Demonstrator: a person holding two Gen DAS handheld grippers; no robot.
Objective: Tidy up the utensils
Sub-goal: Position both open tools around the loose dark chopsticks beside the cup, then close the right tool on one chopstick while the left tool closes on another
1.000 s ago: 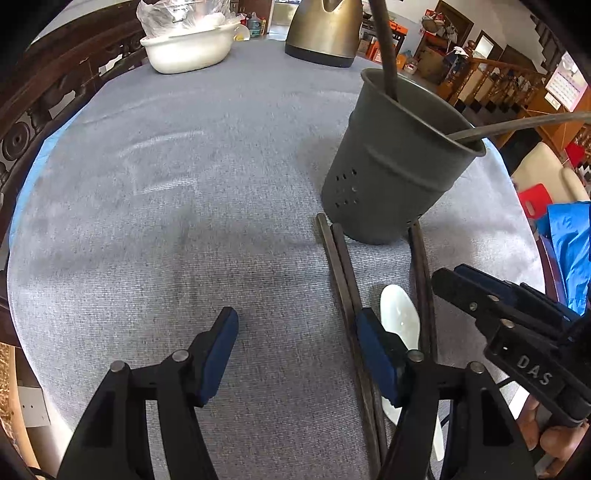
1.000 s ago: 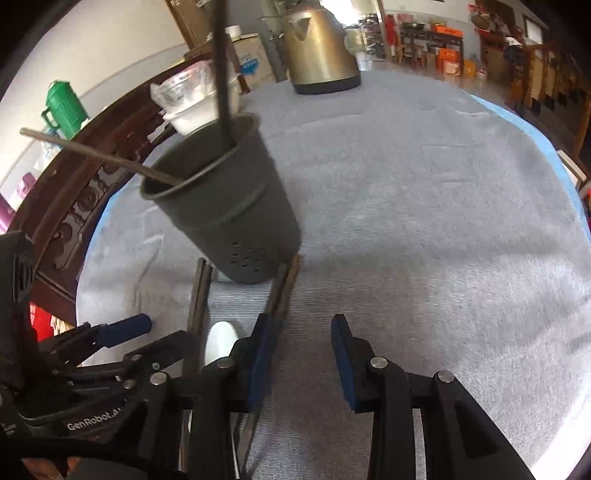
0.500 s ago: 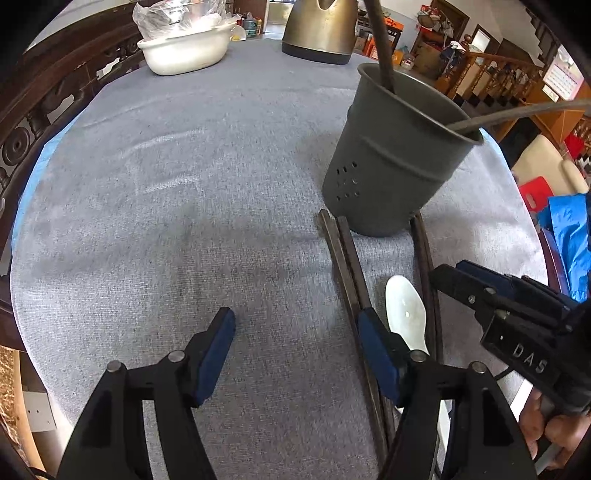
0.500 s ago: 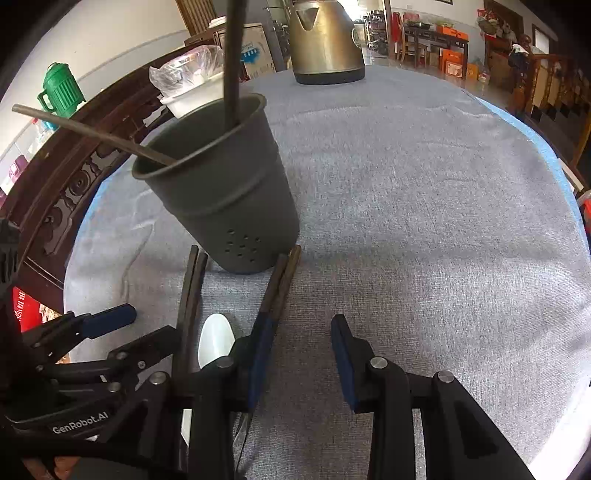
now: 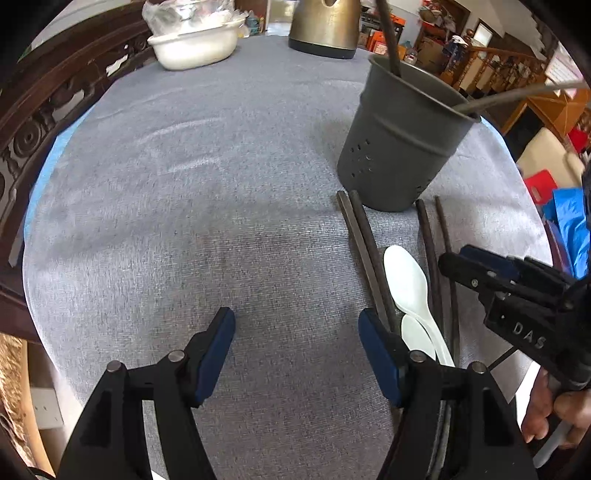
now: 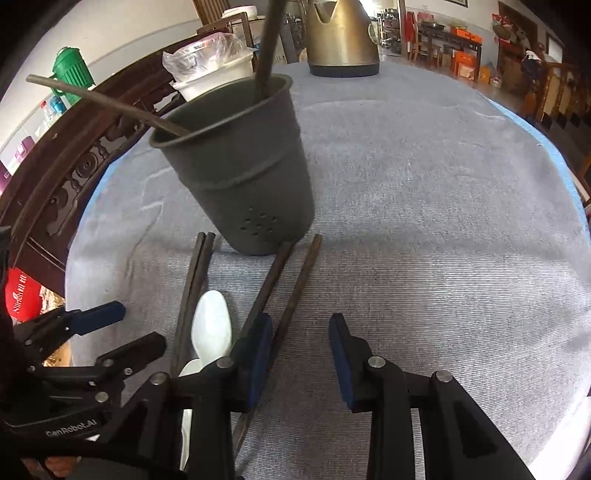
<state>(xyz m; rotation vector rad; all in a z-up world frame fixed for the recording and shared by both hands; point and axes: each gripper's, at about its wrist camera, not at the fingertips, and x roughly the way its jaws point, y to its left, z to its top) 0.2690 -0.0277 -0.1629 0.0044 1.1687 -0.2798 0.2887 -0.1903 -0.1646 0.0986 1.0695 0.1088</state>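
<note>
1. The left gripper [image 5: 296, 347] hangs over the grey tablecloth [image 5: 184, 206] with its blue pads set wide; only bare cloth lies between them, so it is open and empty.
2. The right gripper [image 6: 300, 345] is also open, with a narrower gap. One chopstick of the right pair [image 6: 295, 291] runs into that gap, close against the inner face of the left pad, but the pads do not press on it.
3. The dark metal utensil holder [image 5: 399, 147] stands upright at about 1 o'clock from the left gripper, with two long dark sticks [image 5: 389, 37] leaning out of its rim.
4. On the cloth in front of the holder, toward the grippers, lie two pairs of dark chopsticks: the left pair [image 5: 364, 251] touches side by side; the right pair is slightly spread.
5. A white plastic spoon [image 5: 406, 277] lies between the two pairs, bowl toward the holder, with a second white spoon [image 5: 415, 336] partly beneath it.
6. A brass-coloured kettle [image 5: 323, 26] sits at 12 o'clock, a white bowl [image 5: 195, 48] at 11 o'clock.
</note>
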